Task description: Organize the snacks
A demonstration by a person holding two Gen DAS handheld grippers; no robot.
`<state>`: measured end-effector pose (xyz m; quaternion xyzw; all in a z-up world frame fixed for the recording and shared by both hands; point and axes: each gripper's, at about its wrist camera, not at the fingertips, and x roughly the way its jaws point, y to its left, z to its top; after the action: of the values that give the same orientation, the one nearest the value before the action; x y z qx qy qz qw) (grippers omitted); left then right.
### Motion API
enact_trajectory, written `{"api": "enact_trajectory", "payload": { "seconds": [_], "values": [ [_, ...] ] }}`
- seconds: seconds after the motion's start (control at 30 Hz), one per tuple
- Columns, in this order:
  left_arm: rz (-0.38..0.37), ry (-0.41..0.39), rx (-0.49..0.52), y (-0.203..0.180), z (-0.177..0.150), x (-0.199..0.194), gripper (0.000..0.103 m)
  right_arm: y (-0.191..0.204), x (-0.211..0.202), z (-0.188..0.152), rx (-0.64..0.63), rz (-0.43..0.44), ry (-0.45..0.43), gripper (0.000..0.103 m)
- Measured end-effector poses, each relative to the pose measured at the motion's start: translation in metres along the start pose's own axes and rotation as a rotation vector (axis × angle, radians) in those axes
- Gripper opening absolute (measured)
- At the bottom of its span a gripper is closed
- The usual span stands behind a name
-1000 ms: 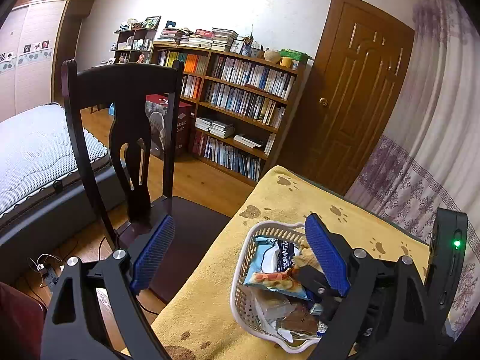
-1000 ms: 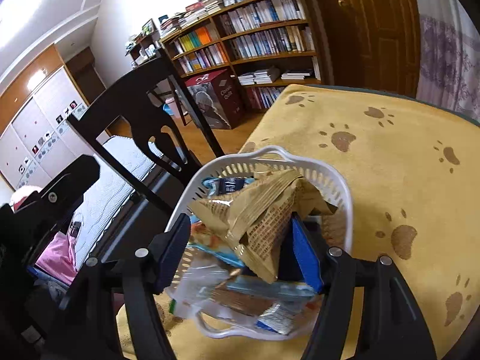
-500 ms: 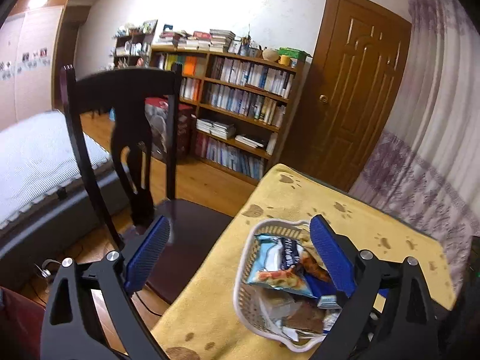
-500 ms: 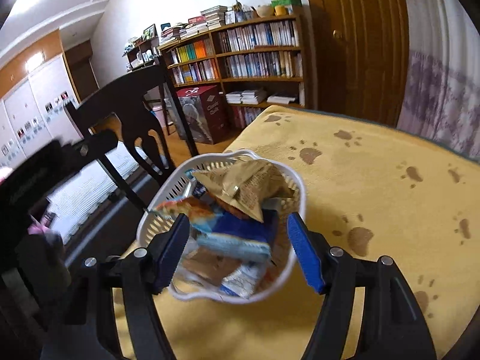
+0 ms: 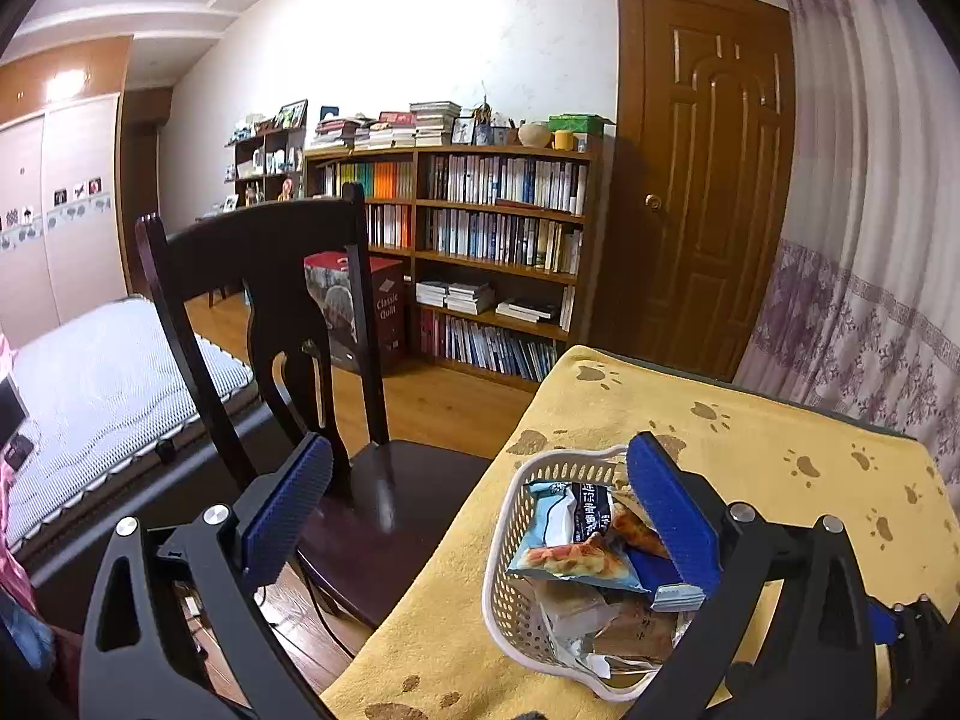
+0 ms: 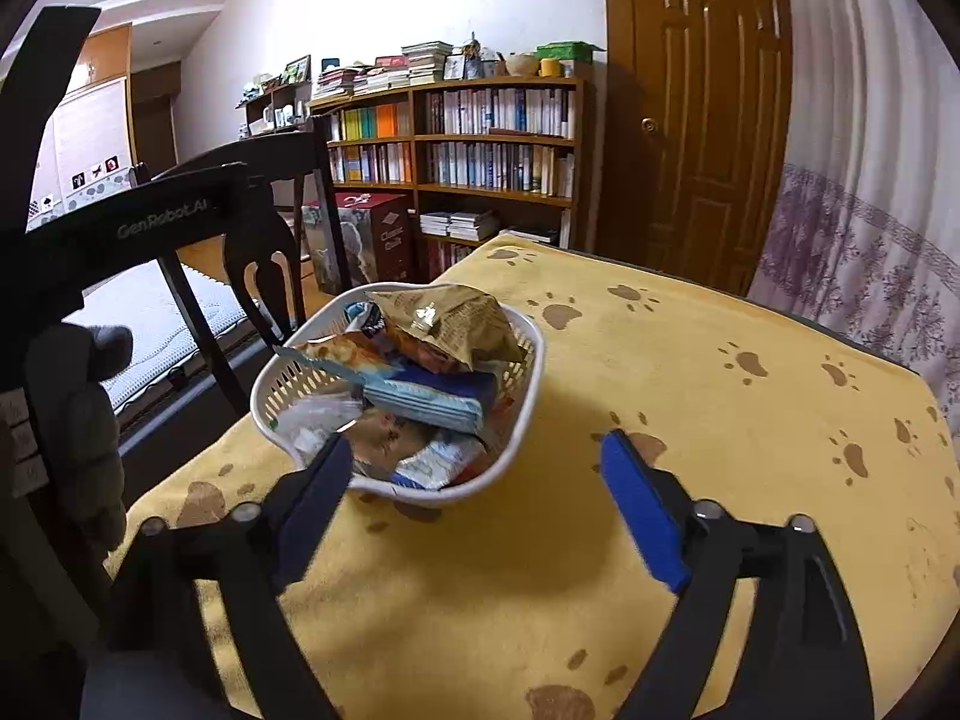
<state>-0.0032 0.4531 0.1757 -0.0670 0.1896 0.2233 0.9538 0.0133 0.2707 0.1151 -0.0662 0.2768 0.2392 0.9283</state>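
The left gripper [image 5: 477, 501] hangs wide apart, empty. A white basket [image 5: 501, 570] of snack packets [image 5: 570, 540] sits on yellow cloth [image 5: 750, 438] beside a dark chair [image 5: 288, 276].

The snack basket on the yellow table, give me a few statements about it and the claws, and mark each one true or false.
1. The white basket holds several snack packets. True.
2. The right claw grips a brown packet. False: it is open and empty; the packet lies in the basket.
3. The left claw is open. True.
4. The yellow cloth has stripes. False: it has paw prints.
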Motion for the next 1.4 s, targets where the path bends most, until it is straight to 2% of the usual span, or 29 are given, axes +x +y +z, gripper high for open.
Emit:
{"api": "enact_trajectory", "payload": {
  "seconds": [0.23,0.33,0.43,0.7,0.9,1.23,1.4],
  "values": [
    [0.029,-0.050,0.050,-0.008,0.001,-0.012,0.100,0.003,-0.020,-0.003,-0.026,-0.056,-0.058,0.090],
    [0.020,-0.067,0.061,-0.010,0.002,-0.018,0.100,0.012,-0.031,-0.004,-0.072,-0.095,-0.099,0.097],
    [0.010,-0.081,0.072,-0.012,0.003,-0.023,0.100,0.021,-0.040,-0.004,-0.110,-0.125,-0.124,0.098],
    [0.001,-0.099,0.089,-0.014,0.003,-0.026,0.100,0.034,-0.044,-0.002,-0.169,-0.168,-0.129,0.098],
    [0.027,-0.120,0.141,-0.020,0.000,-0.027,0.100,0.039,-0.035,-0.005,-0.196,-0.248,-0.105,0.098],
    [0.021,-0.131,0.249,-0.034,-0.007,-0.029,0.100,0.038,-0.033,-0.004,-0.183,-0.227,-0.095,0.098],
    [0.029,-0.124,0.241,-0.033,-0.005,-0.028,0.100,0.043,-0.033,-0.005,-0.196,-0.224,-0.097,0.098]
  ]
}}
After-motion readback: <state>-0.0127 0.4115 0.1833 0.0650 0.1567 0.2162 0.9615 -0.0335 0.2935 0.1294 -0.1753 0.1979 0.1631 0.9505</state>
